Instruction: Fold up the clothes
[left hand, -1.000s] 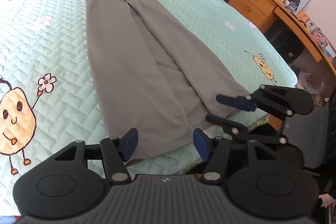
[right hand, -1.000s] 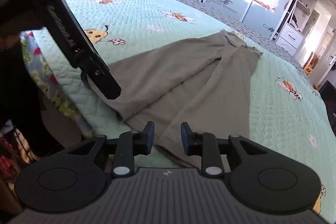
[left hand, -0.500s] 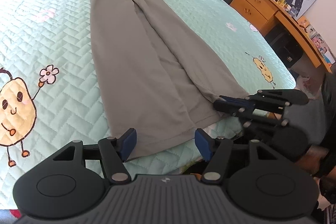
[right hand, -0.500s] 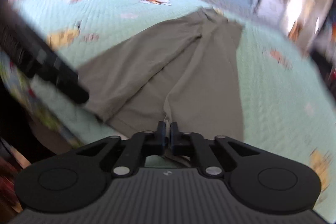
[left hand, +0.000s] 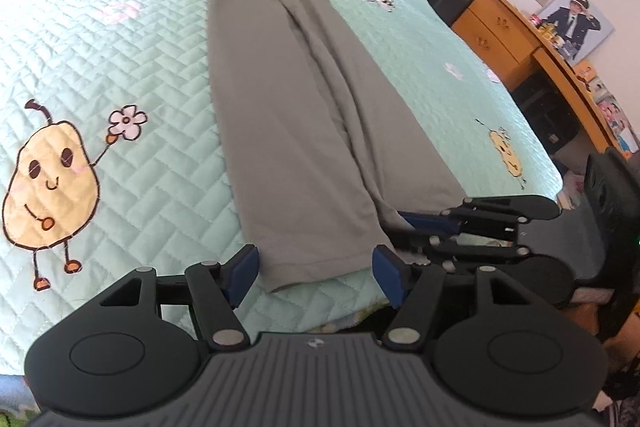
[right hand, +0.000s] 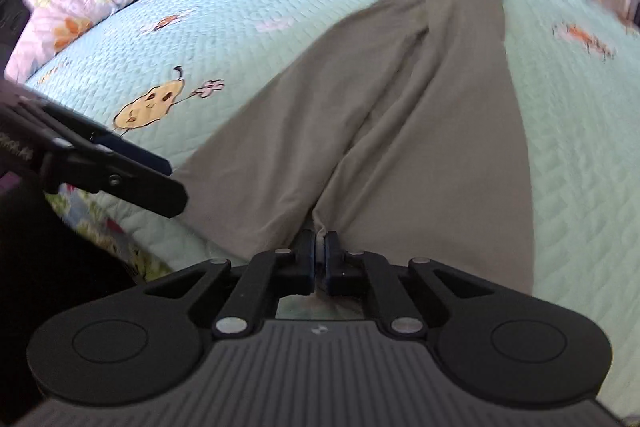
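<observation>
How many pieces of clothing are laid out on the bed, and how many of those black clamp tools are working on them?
Grey trousers: 1, lying flat on the quilted bedspread.
Handheld grippers: 2, the left gripper open at a leg hem, the right gripper shut on the trousers' hem.
Total: 3 things.

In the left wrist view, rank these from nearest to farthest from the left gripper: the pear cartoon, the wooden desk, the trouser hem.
From the left gripper:
1. Trouser hem, between its open fingers.
2. Pear cartoon, on the quilt to the left.
3. Wooden desk, far right, beyond the bed.
</observation>
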Demonstrator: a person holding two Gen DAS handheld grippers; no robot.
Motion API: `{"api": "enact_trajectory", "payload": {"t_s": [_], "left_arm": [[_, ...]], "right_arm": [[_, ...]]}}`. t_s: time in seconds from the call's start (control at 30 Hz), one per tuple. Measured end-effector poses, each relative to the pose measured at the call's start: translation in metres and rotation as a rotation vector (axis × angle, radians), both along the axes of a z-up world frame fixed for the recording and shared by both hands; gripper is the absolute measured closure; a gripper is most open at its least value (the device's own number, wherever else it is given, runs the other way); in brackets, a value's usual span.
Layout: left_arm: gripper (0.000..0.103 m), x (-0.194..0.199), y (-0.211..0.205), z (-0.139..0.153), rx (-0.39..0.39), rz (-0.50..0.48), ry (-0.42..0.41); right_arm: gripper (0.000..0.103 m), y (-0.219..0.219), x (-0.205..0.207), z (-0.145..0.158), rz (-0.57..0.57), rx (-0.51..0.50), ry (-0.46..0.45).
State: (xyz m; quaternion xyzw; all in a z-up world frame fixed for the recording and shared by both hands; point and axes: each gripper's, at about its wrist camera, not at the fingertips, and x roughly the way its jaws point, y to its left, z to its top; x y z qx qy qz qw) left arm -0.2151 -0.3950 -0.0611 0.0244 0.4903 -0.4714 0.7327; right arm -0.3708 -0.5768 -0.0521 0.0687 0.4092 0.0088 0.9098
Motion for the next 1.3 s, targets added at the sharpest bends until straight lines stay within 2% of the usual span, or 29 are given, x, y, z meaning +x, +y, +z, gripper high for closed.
{"api": "enact_trajectory", "payload": {"t_s": [0.03, 0.1, 0.27, 0.4, 0.47, 0.57, 0.67, 0.83, 1.03, 1.1, 1.13, 1.17, 1.23, 1.3], "left_arm": [[0.038, 0.001, -0.001, 0.001, -0.009, 0.0, 0.0], [0.038, 0.002, -0.002, 0.003, -0.036, 0.002, 0.004], [0.037, 0.009, -0.02, 0.009, -0.08, -0.001, 0.023], [0.037, 0.026, -0.054, 0.017, -0.136, 0.003, 0.062], [0.037, 0.035, -0.077, 0.021, -0.17, 0.005, 0.057], [0.037, 0.051, -0.108, 0.016, -0.159, 0.016, 0.035], [0.038, 0.071, -0.126, -0.002, -0.153, 0.045, 0.103], [0.039, 0.086, -0.132, -0.019, -0.173, 0.111, 0.188], [0.05, 0.096, -0.126, -0.032, -0.174, 0.148, 0.244], [0.058, 0.098, -0.123, -0.032, -0.176, 0.157, 0.255], [0.067, 0.098, -0.123, -0.032, -0.167, 0.157, 0.246], [0.081, 0.098, -0.122, -0.032, -0.157, 0.155, 0.236], [0.1, 0.098, -0.121, -0.034, -0.134, 0.157, 0.209], [0.102, 0.099, -0.118, -0.035, -0.137, 0.17, 0.204]], "right_arm": [[0.066, -0.005, -0.005, 0.006, 0.003, 0.04, -0.008], [0.06, -0.016, -0.02, 0.016, 0.004, 0.135, -0.054], [0.06, -0.067, -0.046, 0.02, -0.115, 0.428, -0.182], [0.06, -0.092, -0.046, -0.004, -0.209, 0.601, -0.176], [0.06, -0.096, -0.044, -0.019, -0.241, 0.63, -0.136], [0.059, -0.104, -0.045, -0.033, -0.273, 0.669, -0.105], [0.06, -0.113, -0.048, -0.04, -0.273, 0.714, -0.102], [0.059, -0.119, -0.048, -0.046, -0.264, 0.752, -0.1], [0.059, -0.114, -0.053, -0.056, -0.265, 0.818, -0.114], [0.06, -0.115, -0.05, -0.057, -0.265, 0.825, -0.117], [0.059, -0.116, -0.048, -0.057, -0.265, 0.825, -0.117], [0.059, -0.116, -0.046, -0.057, -0.265, 0.826, -0.118], [0.059, -0.117, -0.042, -0.057, -0.264, 0.827, -0.12], [0.06, -0.118, -0.038, -0.057, -0.264, 0.829, -0.121]]}}
